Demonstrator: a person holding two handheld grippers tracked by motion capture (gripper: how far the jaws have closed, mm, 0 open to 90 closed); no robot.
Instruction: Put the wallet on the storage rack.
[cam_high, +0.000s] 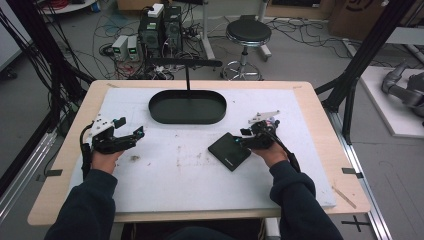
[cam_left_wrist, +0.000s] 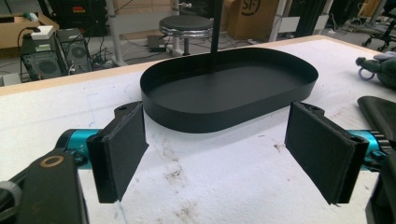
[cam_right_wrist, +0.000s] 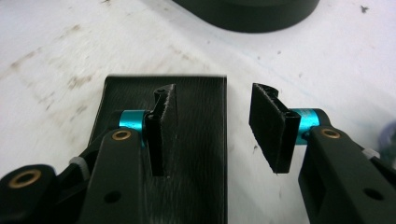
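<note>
Jaws of the right gripper (cam_right_wrist: 212, 128) stand half open over the wallet (cam_right_wrist: 191, 107), one pad above its textured black face, the other out past its long edge above bare table. Nothing is pinched; the pads look clear of it, and the wallet lies flat on the white table (cam_high: 175, 175), just in front of the right hand (cam_high: 270, 150) and a little short of the black tray (cam_high: 187, 106).

By the look of it this is a thin, flat, folded piece with a grainy, leather-like skin: light, a bit pliant, not fragile. That grain should give the pads decent bite, so slipping is the lesser worry. The real trouble is how low it sits; there is little edge to get under, and a pinch from straight above would just press it onto the table. My read: take it across the narrow way at the long edge now between the jaws, one pad on top and one tucked under, or tip up a corner first. Held at one end it may droop or fall open, so a hold near the middle of that edge looks safer.

Over on the other side the left gripper (cam_left_wrist: 215, 154) waits with its jaws wide apart and nothing between them, facing the tray from across open table, well apart from the wallet.
</note>
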